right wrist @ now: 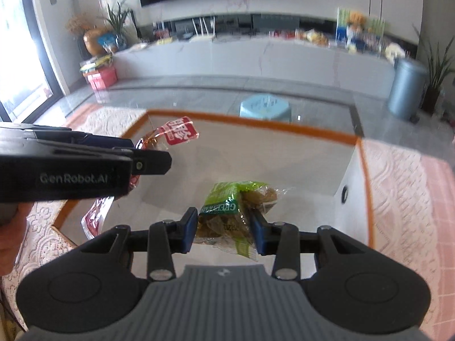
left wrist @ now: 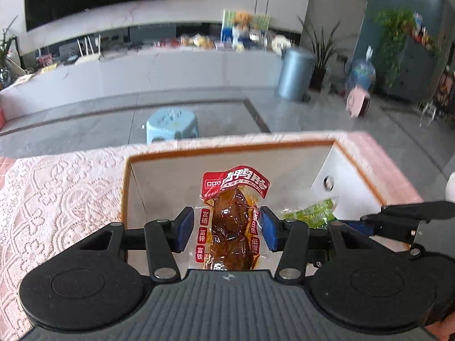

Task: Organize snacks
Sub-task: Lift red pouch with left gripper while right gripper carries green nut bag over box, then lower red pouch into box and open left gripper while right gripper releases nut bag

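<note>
holding both snacks over the white orange-rimmed box (left wrist: 338, 167) on the lace-covered bench (left wrist: 57, 187), left tool (left wrist: 227, 228) clamps the red-labelled clear packet of brown meat (left wrist: 231, 221); right tool (right wrist: 224, 230) clamps the green crinkly packet (right wrist: 227, 213). tools nearly touching could collide, or a thin edge-grip could slip early.

The white, orange-rimmed open box (right wrist: 256, 156) has a bare floor, so there is room to pass down inside. Its side wall (left wrist: 341, 176) limits sideways passage, and the left gripper (right wrist: 85, 167) crowds the box's left edge.
</note>
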### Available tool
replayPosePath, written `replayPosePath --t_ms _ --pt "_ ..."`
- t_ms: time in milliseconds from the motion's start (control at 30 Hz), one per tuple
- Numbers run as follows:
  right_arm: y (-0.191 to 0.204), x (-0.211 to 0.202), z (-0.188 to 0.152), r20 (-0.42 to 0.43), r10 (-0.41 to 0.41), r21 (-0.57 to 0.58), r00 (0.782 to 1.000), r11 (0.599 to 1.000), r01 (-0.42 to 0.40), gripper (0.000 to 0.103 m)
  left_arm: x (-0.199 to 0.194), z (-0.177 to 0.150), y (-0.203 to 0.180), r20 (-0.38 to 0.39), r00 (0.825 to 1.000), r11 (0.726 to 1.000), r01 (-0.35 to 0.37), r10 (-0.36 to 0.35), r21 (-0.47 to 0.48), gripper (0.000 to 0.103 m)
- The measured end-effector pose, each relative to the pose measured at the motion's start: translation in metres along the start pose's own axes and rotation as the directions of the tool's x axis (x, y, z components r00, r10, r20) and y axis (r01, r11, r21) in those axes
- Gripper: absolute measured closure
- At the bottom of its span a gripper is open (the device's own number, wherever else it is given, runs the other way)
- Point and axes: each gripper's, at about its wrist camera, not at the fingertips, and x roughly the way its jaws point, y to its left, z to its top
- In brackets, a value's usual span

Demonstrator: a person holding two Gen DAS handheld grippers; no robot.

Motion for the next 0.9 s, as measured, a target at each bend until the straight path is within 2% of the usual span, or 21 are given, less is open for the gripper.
replayPosePath --t_ms 167,300,600,767,900 --pt "-0.005 0.024 -0.003 -0.085 0.026 0.006 0.996 1.000 -0.025 0.065 0.018 -0.006 0.004 -0.084 0.996 1.000 0.008 -0.007 0.013 0.046" --pt "-0.010 0.037 -0.004 -0.154 0.057 0.035 0.987 0.998 -0.052 0.065 0.024 -0.008 0.008 -0.139 0.990 1.000 -0.016 0.017 0.005 0.046" --pt "-0.005 0.064 -0.001 -0.280 0.066 0.069 0.958 0.996 -0.048 0.065 0.035 -0.007 0.002 -0.279 0.958 0.998 -0.053 0.062 0.040 0.044" --pt "-0.004 0.077 0.001 -0.337 0.076 0.099 0.938 0.994 -0.045 0.065 0.042 -0.011 0.003 -0.326 0.942 0.997 -0.069 0.079 0.042 0.043" --pt "0.002 0.082 0.004 -0.351 0.065 0.083 0.934 0.996 -0.038 0.064 0.048 -0.013 0.005 -0.345 0.936 0.998 -0.066 0.070 0.024 0.041"
